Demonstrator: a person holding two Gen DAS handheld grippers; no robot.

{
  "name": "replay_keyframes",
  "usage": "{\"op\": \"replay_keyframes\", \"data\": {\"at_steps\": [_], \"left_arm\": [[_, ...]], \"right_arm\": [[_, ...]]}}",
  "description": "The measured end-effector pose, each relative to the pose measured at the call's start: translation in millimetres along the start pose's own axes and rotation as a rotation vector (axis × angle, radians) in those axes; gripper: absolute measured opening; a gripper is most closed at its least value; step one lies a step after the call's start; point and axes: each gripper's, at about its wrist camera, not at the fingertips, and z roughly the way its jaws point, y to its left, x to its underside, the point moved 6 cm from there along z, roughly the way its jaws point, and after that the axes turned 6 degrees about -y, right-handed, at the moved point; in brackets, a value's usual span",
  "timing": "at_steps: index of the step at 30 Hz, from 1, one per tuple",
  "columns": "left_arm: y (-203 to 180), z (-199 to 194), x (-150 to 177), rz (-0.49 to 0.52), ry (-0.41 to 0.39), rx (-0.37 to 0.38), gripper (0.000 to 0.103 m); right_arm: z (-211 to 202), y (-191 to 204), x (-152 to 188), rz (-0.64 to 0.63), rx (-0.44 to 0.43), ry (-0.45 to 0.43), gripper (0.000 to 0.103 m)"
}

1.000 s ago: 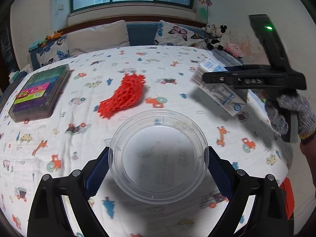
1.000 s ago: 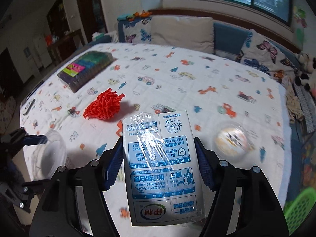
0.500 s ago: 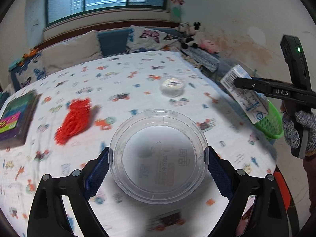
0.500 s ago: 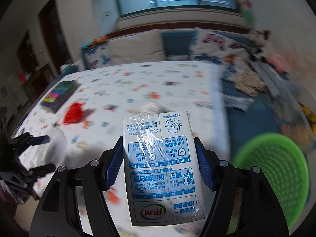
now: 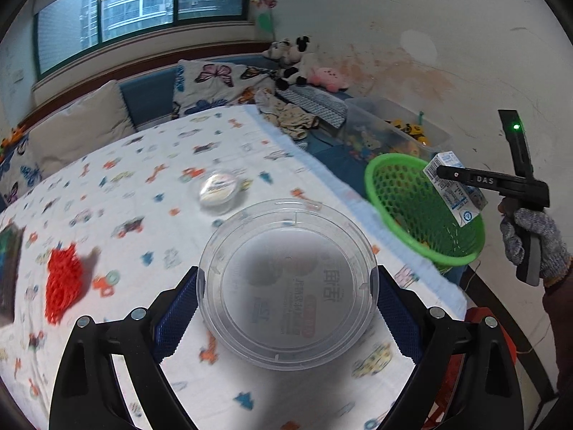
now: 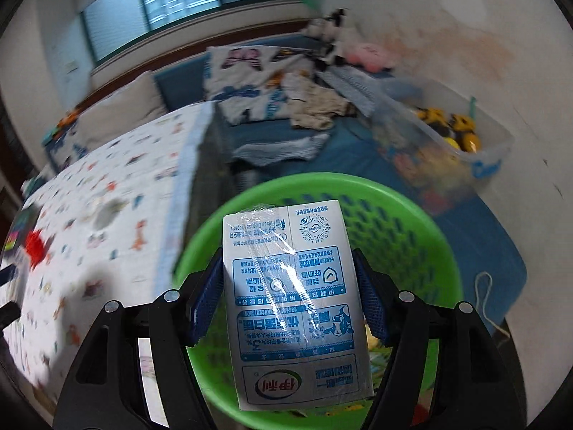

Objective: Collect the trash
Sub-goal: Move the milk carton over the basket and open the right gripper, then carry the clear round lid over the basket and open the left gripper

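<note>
My left gripper point(image 5: 286, 286) is shut on a clear round plastic container point(image 5: 286, 283) and holds it above the table's right part. My right gripper point(image 6: 290, 283) is shut on a white and blue milk carton point(image 6: 293, 308) and holds it over the green mesh basket point(image 6: 412, 215). In the left wrist view the right gripper point(image 5: 444, 172) holds the carton point(image 5: 462, 208) above the basket point(image 5: 404, 197), which stands off the table's right edge. A red foam net point(image 5: 62, 283) and a small clear lidded cup point(image 5: 218, 188) lie on the table.
The table point(image 5: 143, 186) has a white cloth with cartoon prints. A dark box point(image 5: 9, 272) lies at its left edge. Behind are a blue sofa with cushions point(image 5: 218, 82), plush toys point(image 5: 297, 57) and a clear toy bin point(image 5: 394, 129).
Both grippers have swung right from over the table toward the green basket. The carton is now over the basket. The container is still held.
</note>
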Motion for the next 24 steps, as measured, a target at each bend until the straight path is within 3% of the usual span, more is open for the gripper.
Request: {"op": "replay_keyframes", "data": {"at_steps": [9,24], "left_arm": [[-36.4,20.8,-25.4,0.043,0.0,0.039,0.09],[-116.0,80.5,-56.1,0.123,0.044,0.137,0.09]], "right_arm": [[1.7,-43.6,2.4,0.073,0.06,-0.017,0.072],[-52.0,-55.7,12.0,0.085,0.022,-0.095,0.073]]}}
